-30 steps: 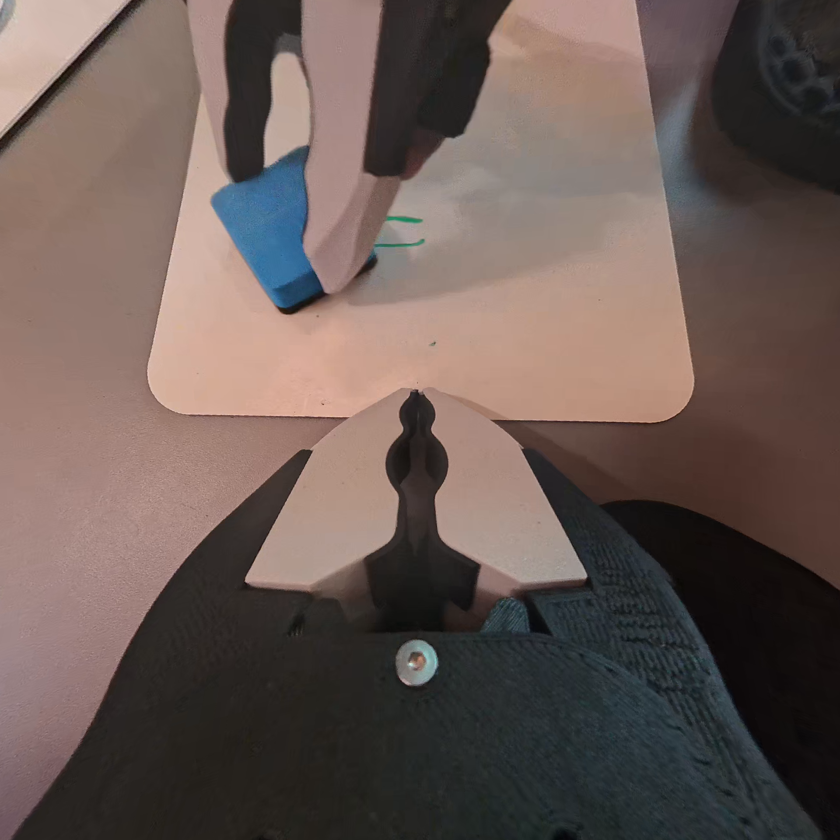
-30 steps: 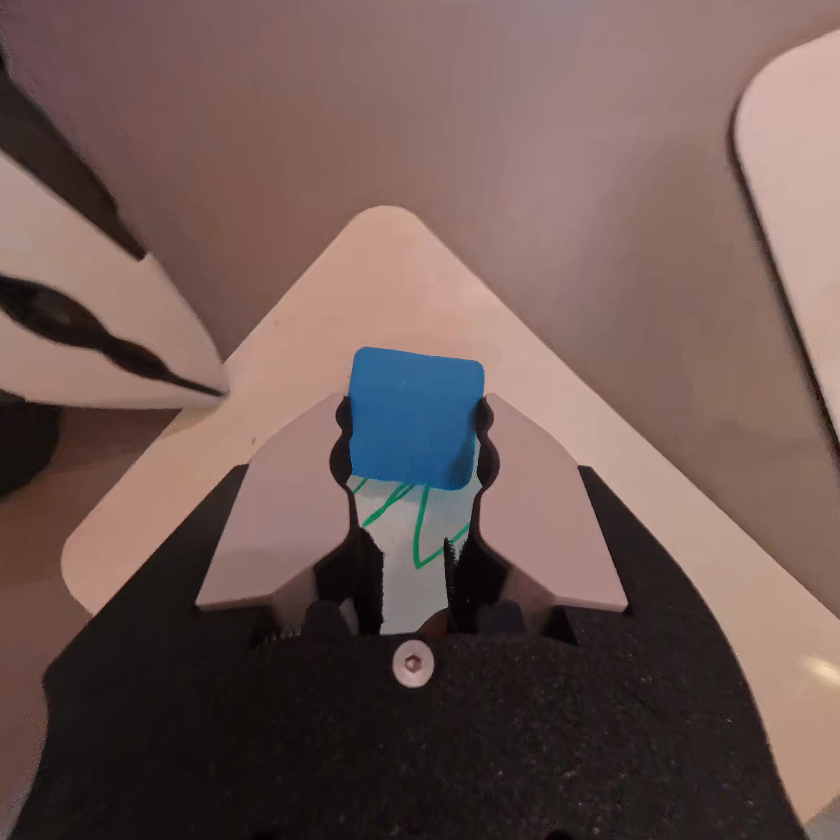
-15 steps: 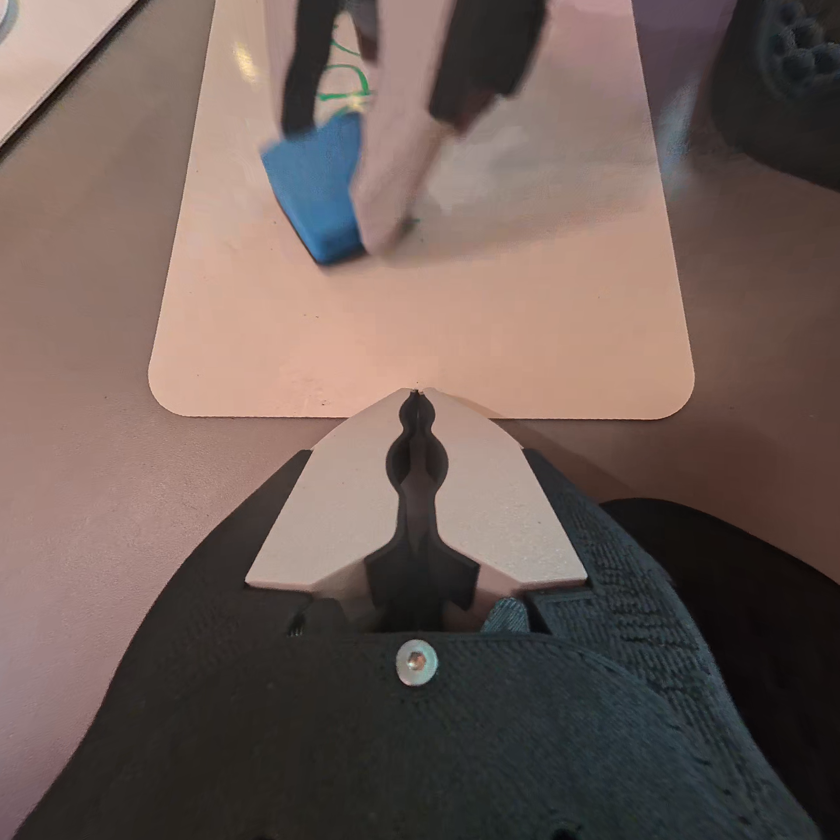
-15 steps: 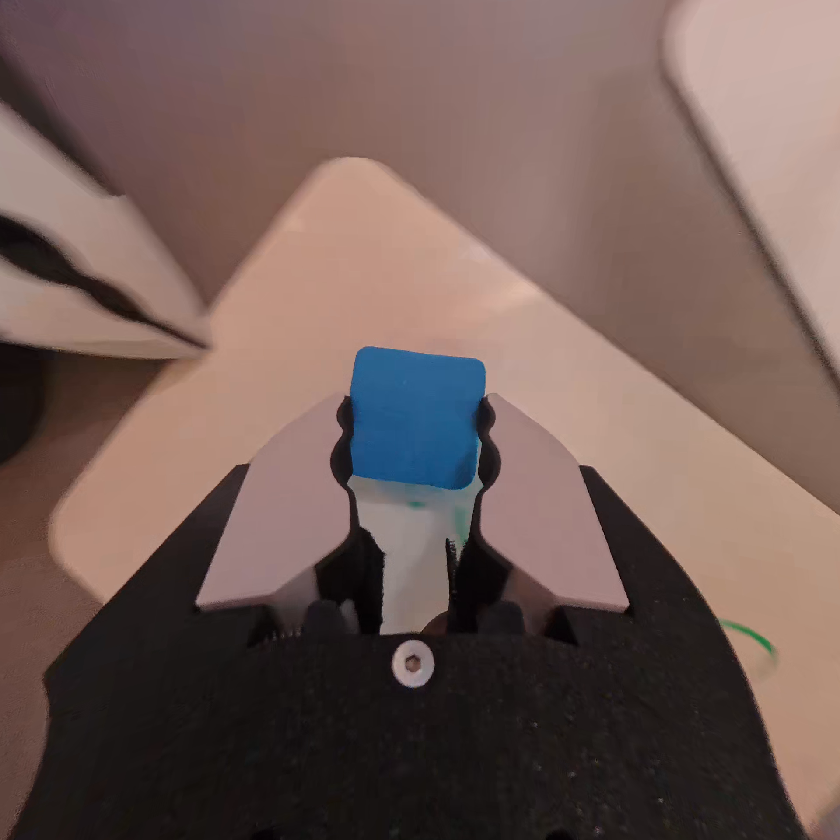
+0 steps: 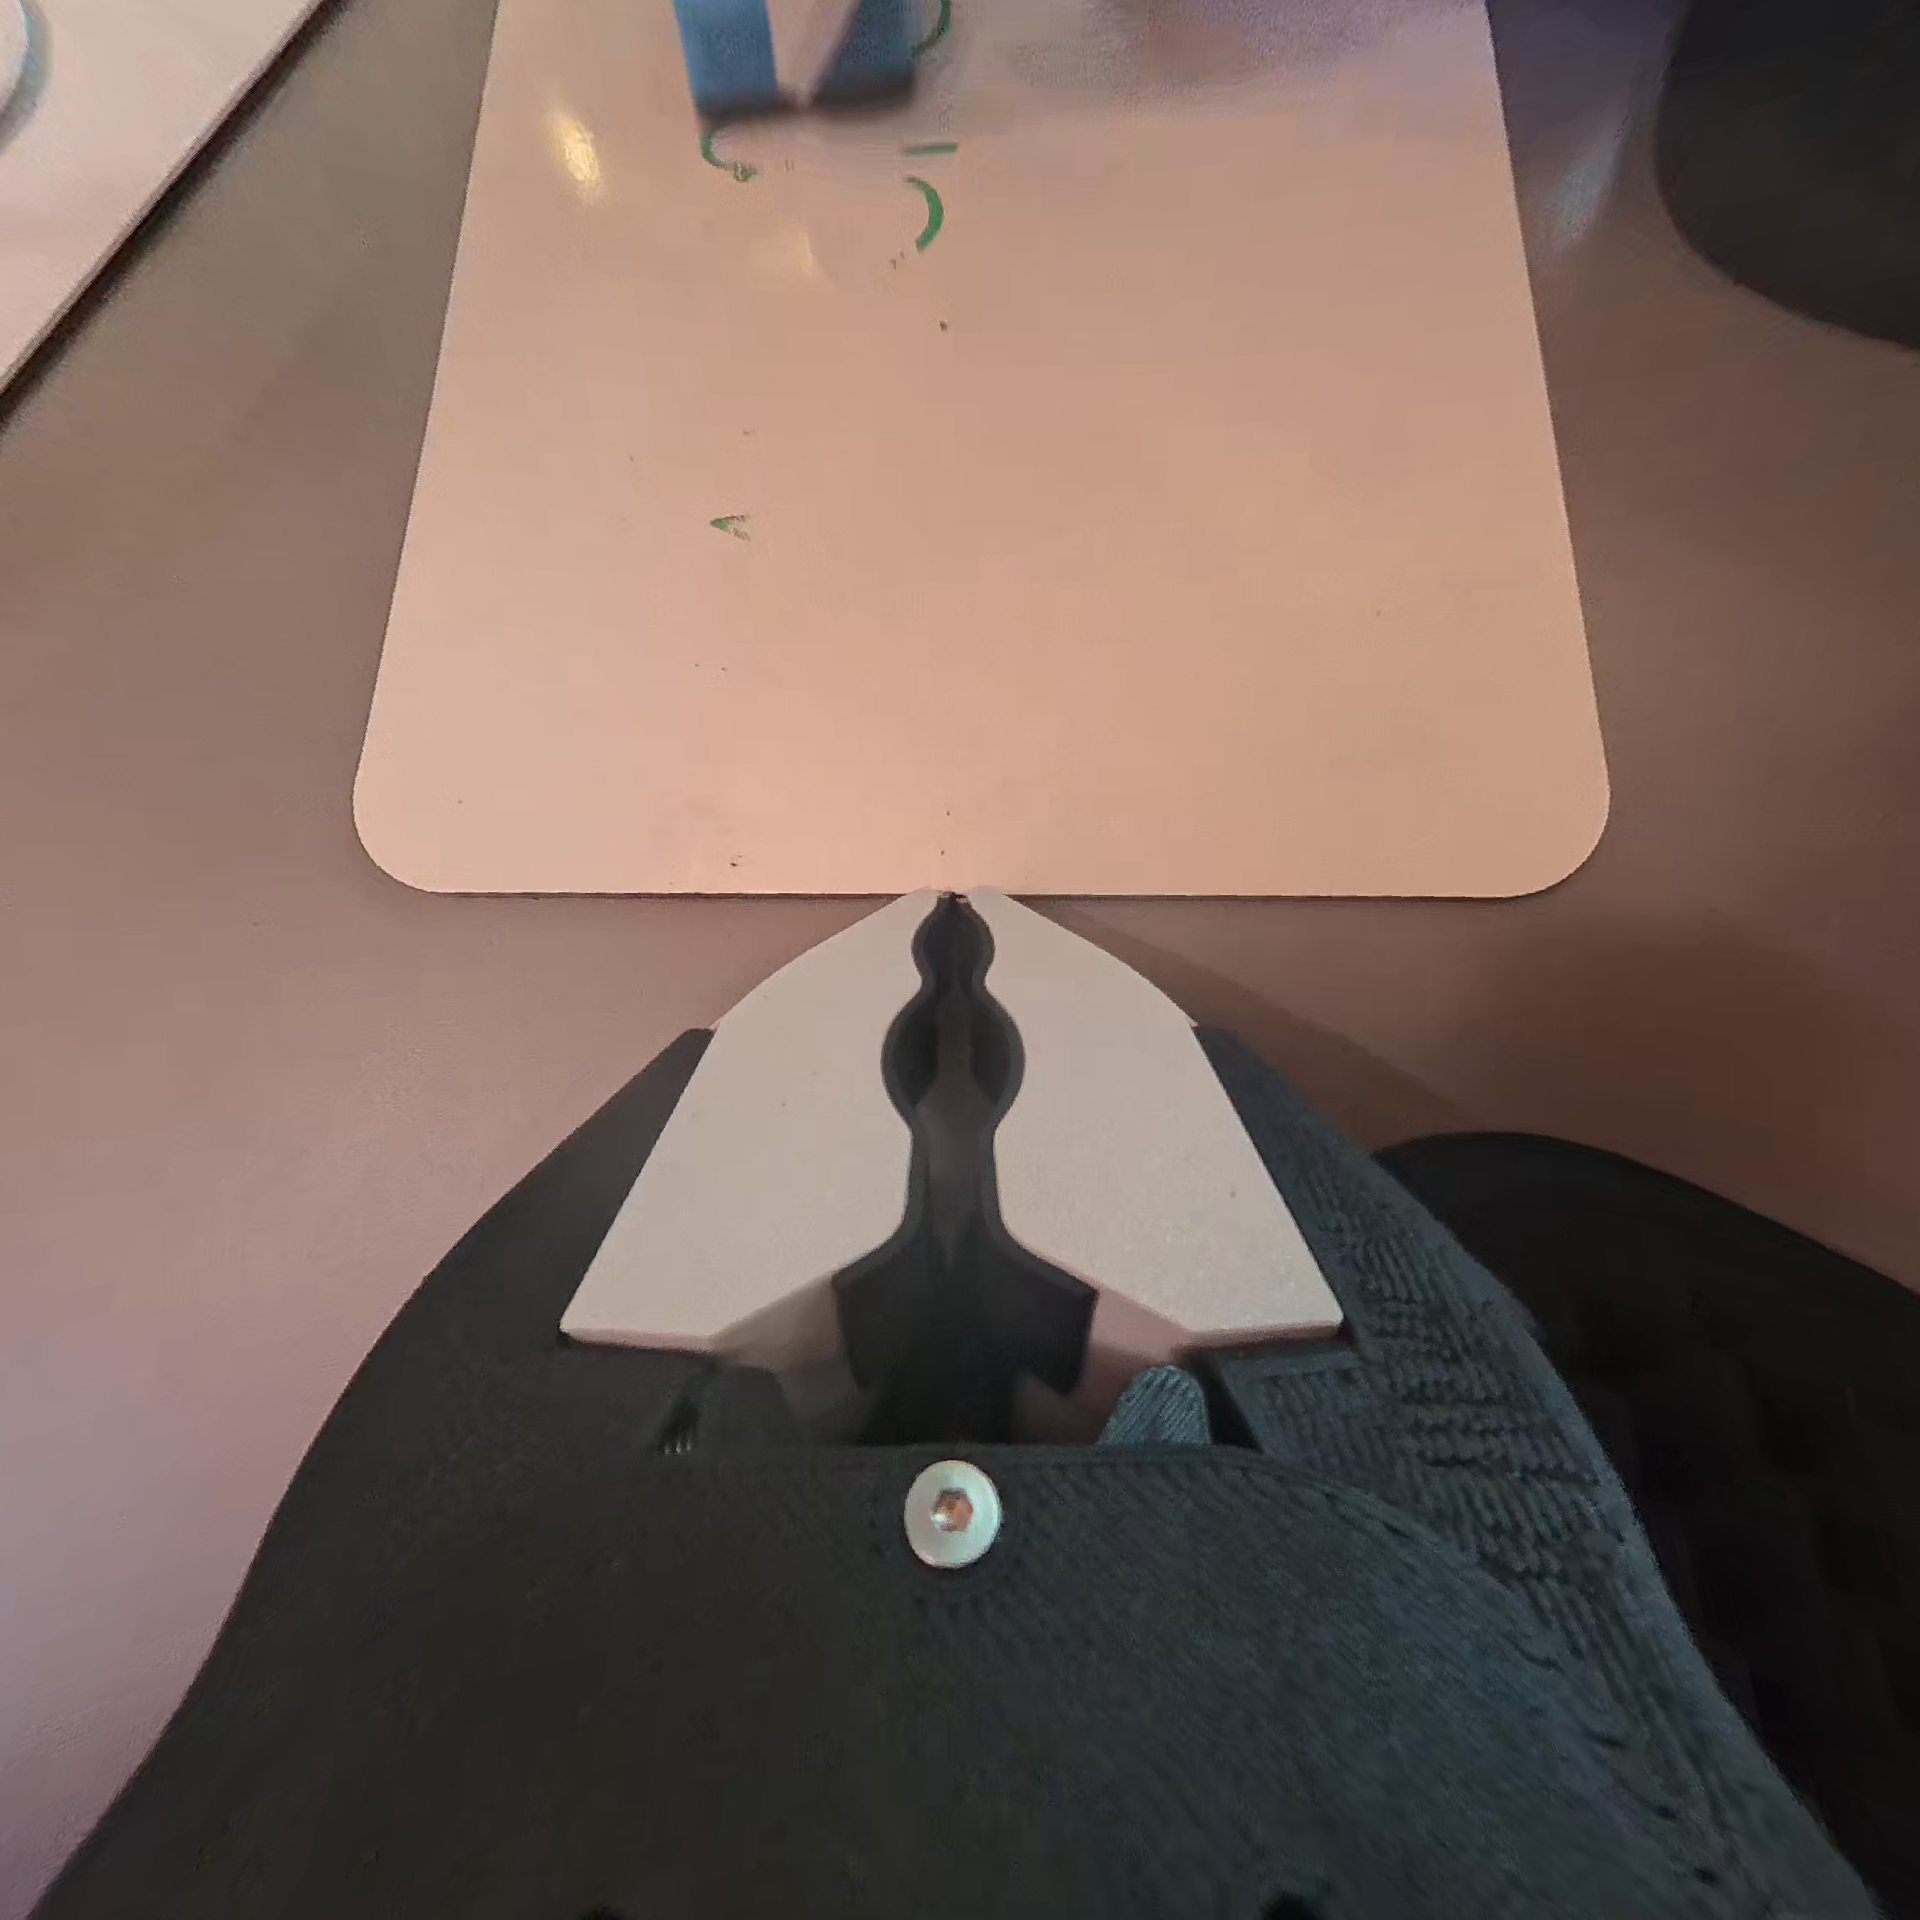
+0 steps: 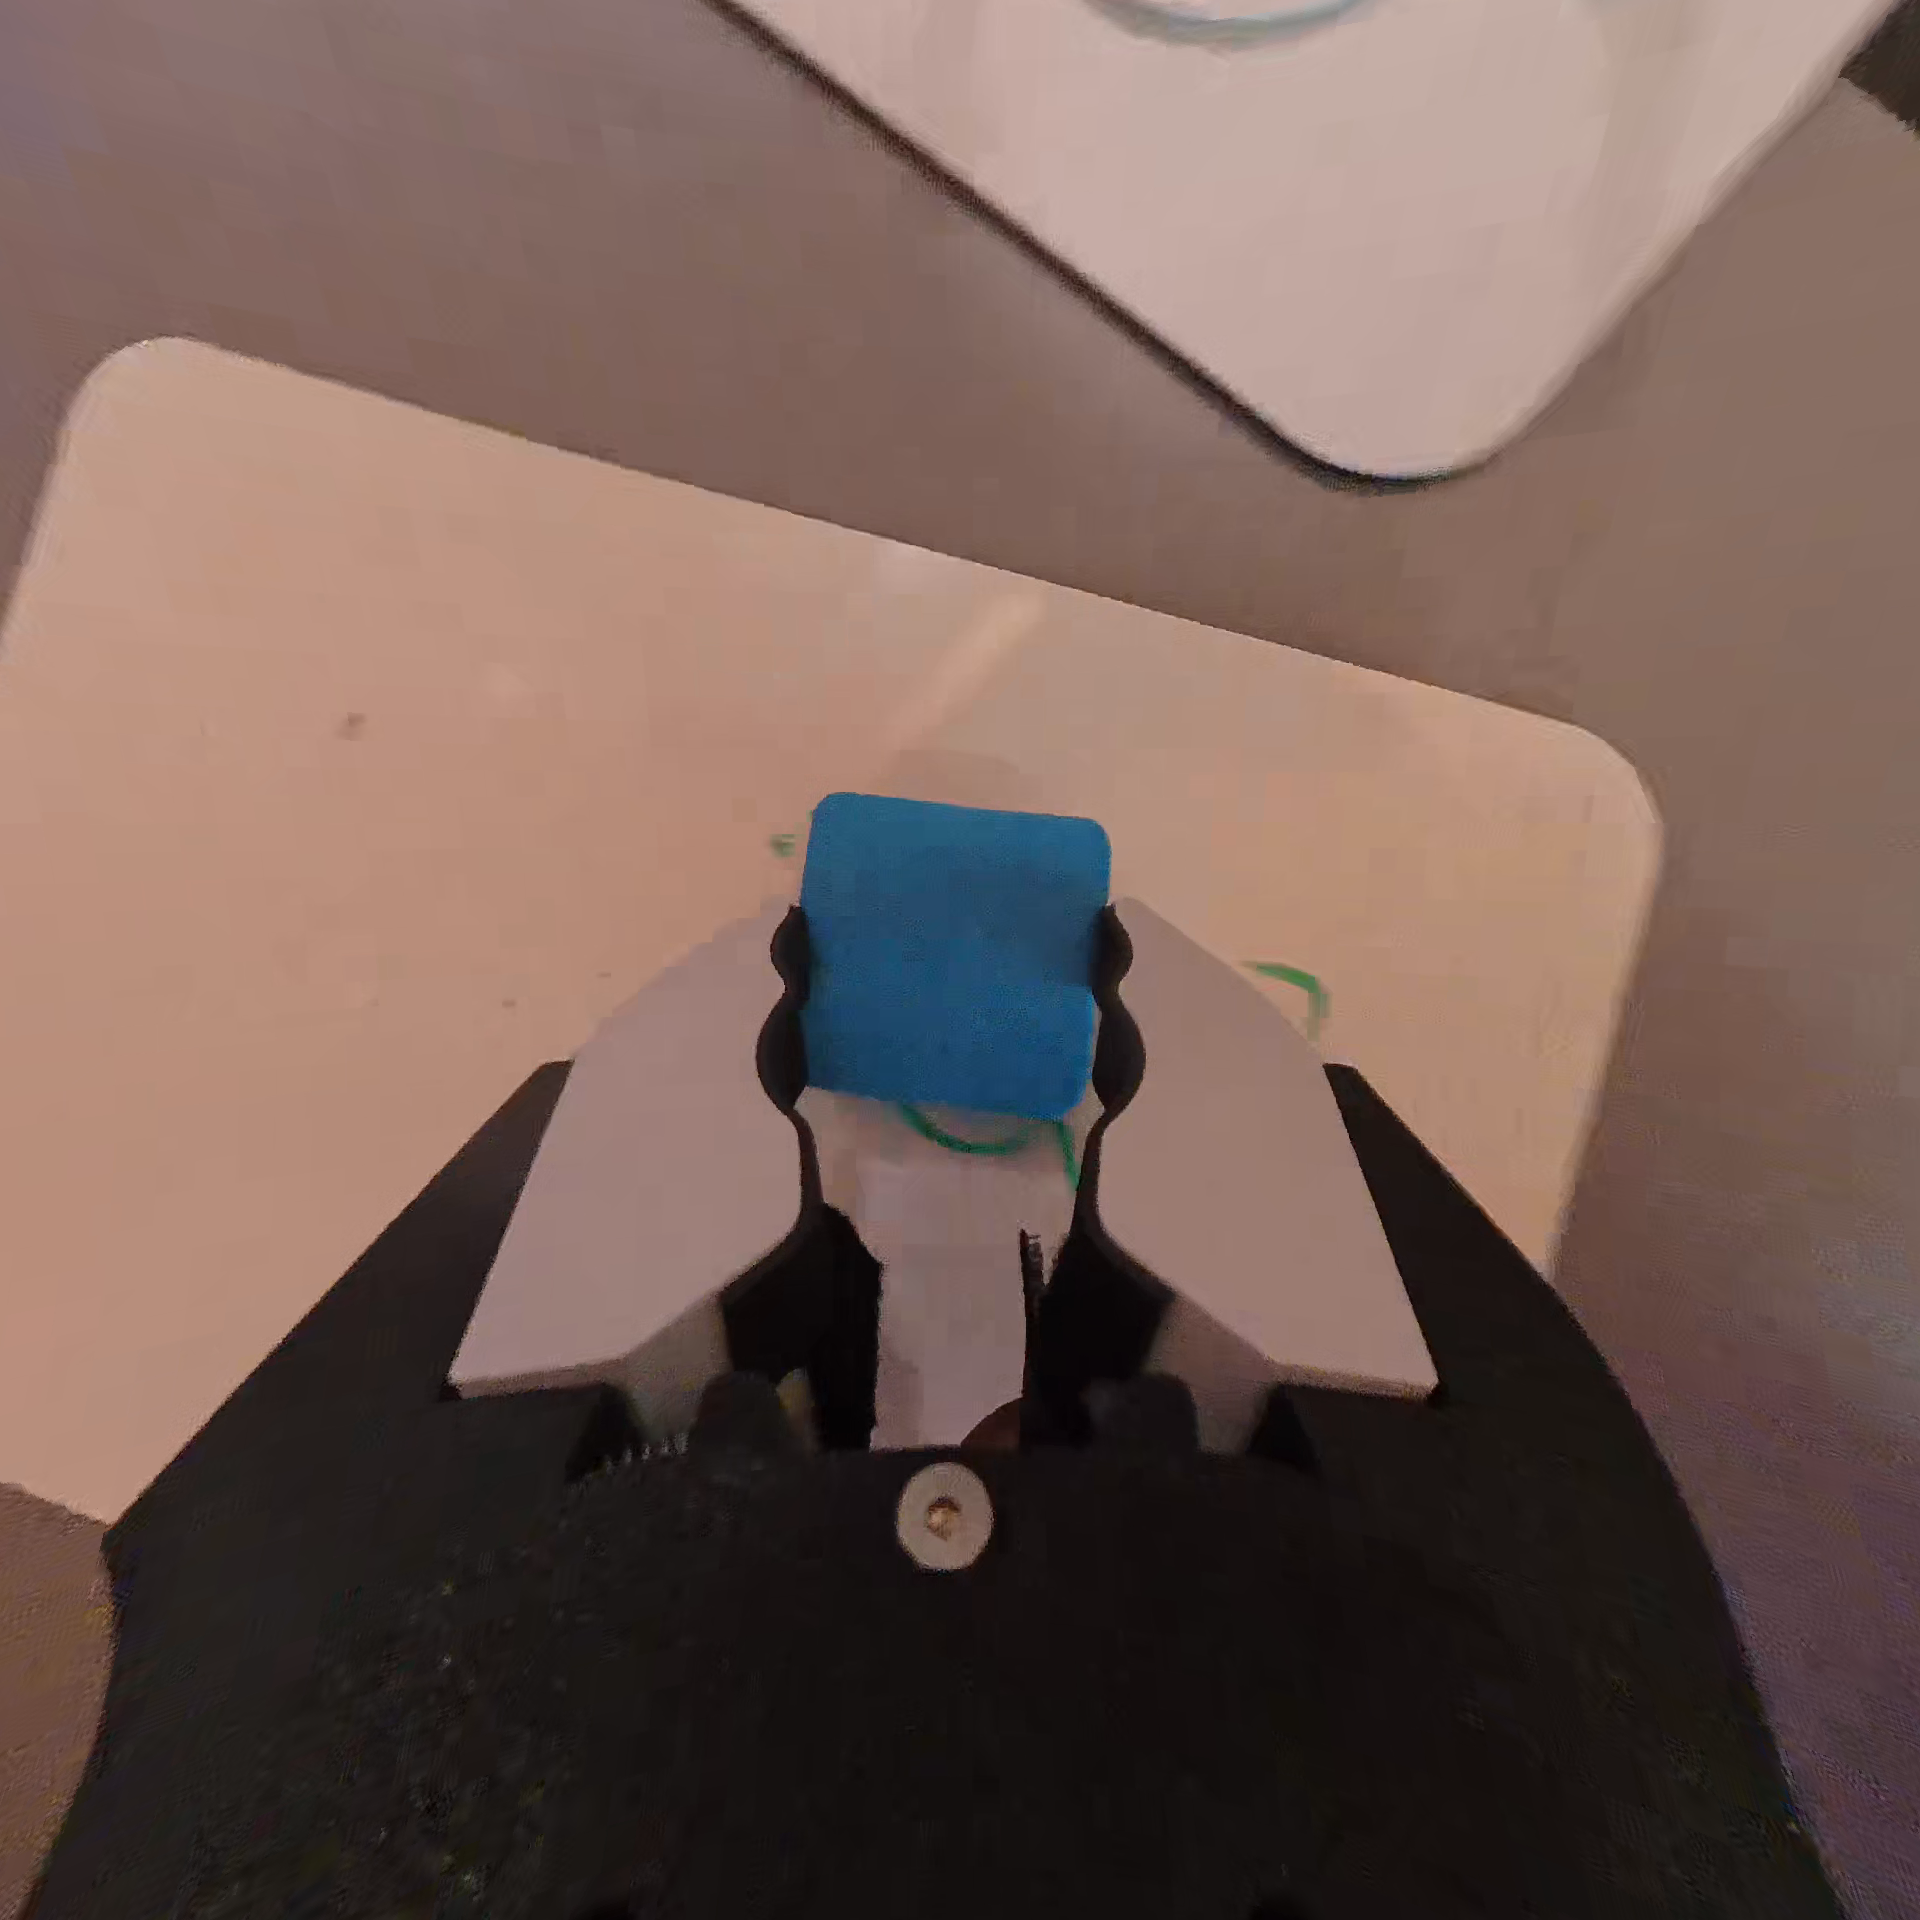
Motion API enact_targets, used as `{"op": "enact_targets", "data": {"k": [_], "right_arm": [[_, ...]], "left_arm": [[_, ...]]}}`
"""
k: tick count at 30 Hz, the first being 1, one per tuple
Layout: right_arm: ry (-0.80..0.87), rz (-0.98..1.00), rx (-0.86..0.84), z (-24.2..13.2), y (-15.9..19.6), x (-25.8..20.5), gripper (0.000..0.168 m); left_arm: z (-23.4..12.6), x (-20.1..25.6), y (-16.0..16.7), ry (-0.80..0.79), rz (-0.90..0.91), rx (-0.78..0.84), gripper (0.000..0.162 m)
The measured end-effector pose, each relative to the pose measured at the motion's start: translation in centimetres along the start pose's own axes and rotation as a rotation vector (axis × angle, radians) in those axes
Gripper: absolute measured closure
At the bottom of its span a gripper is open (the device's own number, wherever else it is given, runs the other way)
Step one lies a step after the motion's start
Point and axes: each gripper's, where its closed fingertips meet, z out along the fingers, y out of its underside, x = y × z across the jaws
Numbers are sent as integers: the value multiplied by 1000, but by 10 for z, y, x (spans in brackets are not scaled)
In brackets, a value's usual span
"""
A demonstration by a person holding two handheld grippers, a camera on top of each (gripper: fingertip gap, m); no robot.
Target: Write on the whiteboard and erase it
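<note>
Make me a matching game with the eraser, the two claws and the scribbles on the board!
Things:
1. eraser
2. left claw
3. right claw
4. scribbles

Clues:
A. green
B. shut with nothing in it, at the near edge of the whiteboard
C. blue
D. squeezing the eraser

Pairs: 1-C, 2-B, 3-D, 4-A
</note>
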Motion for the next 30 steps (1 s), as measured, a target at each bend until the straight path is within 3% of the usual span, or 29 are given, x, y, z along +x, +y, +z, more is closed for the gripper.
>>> {"op": "enact_targets", "data": {"k": [3, 6, 10, 12, 17, 19, 21, 25, 26, 28, 30], "right_arm": [[-70, -177, 4, 8, -8, -65, 115], [-145, -190, 35, 10, -8, -94, 115], [-230, -222, 56, 5, 0, -106, 115], [-189, -170, 35, -3, 9, -79, 115], [85, 201, 40, -39, 48, 58, 115], [122, 215, 41, -40, 49, 64, 115], [64, 130, 24, -28, 35, 26, 115], [-164, -182, 58, 3, 3, -109, 115], [-151, -246, 50, 4, 2, -118, 115], [-130, -187, 38, 0, 5, -88, 115], [6, 33, 60, -10, 13, -2, 115]], "left_arm": [[-2, -2, -2, 8, -12, 34, 162], [-6, -3, -22, 10, -65, 149, 161], [9, 5, -15, -14, -3, 37, 161], [9, 2, -14, -61, 29, 1, 161], [6, 4, -12, -18, -1, 5, 161], [6, 4, -12, -15, 2, -1, 161], [7, 6, -12, -13, 9, 1, 161], [7, 8, -13, -11, 14, 5, 161], [6, 8, -12, -9, 13, 5, 161], [6, 8, -11, -5, 9, 8, 161], [5, 8, -11, -6, 14, 7, 161]]}}
